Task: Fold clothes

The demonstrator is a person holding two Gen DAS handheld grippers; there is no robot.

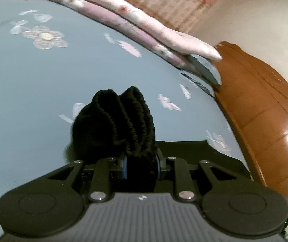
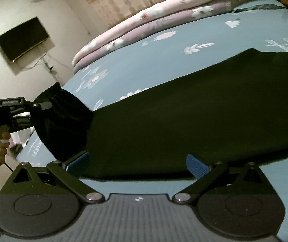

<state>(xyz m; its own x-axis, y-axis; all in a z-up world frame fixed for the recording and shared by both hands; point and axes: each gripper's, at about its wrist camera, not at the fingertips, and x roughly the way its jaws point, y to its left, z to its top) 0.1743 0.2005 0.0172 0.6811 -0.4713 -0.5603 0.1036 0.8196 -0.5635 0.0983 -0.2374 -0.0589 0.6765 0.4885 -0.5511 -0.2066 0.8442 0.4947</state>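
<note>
1. In the left wrist view, the left gripper was clenched on the gathered, ribbed edge of a black garment, which bunched up above its blue pads. The garment was lifted over a blue flowered bedsheet, with folded pink quilts along the sheet's far edge and a wooden headboard at the sheet's right end.

2. In the right wrist view, the right gripper was released, jaws wide, pads empty just over the near hem of the black garment, which lay spread across the bedsheet. At the garment's left end the left gripper pinched it, a hand on its handle.
</note>
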